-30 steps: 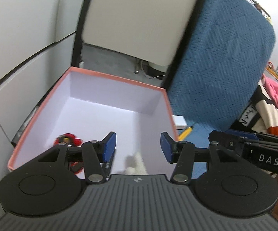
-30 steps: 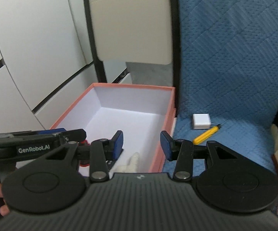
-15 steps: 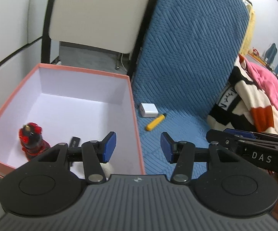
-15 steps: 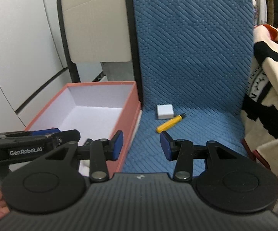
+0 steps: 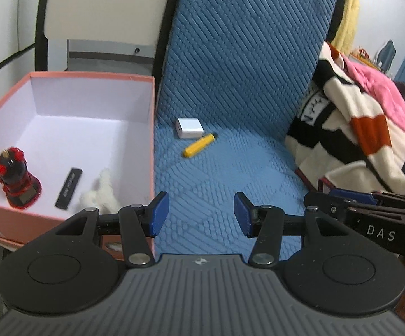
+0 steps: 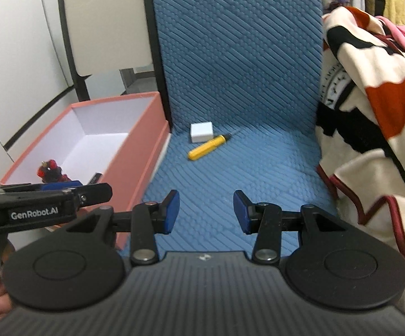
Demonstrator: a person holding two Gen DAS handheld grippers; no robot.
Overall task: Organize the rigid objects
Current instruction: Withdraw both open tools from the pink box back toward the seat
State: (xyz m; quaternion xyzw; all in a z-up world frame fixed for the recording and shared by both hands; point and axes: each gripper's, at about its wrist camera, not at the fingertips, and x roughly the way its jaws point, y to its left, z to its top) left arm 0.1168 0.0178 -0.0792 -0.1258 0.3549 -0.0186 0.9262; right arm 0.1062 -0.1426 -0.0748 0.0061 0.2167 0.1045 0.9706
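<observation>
Both grippers were empty, with the jaws apart and nothing between them. Left gripper (image 5: 201,213) hung over the near part of the blue cushion (image 5: 230,168), just right of the pink box (image 5: 152,117). Right gripper (image 6: 206,212) hung over the same cushion, a little more to the right, near the striped blanket (image 6: 370,112).

Inside the box lay three things: a red toy (image 5: 16,179) at the left, a black stick (image 5: 69,188) beside it, and a white fluffy piece (image 5: 101,193) at the near wall. I judged this part as done.

Two things were left outside, at the far end of the cushion: a white cube (image 5: 189,127) and a yellow tool (image 5: 199,145), touching or almost touching each other. The task seemed a little more than half finished.
</observation>
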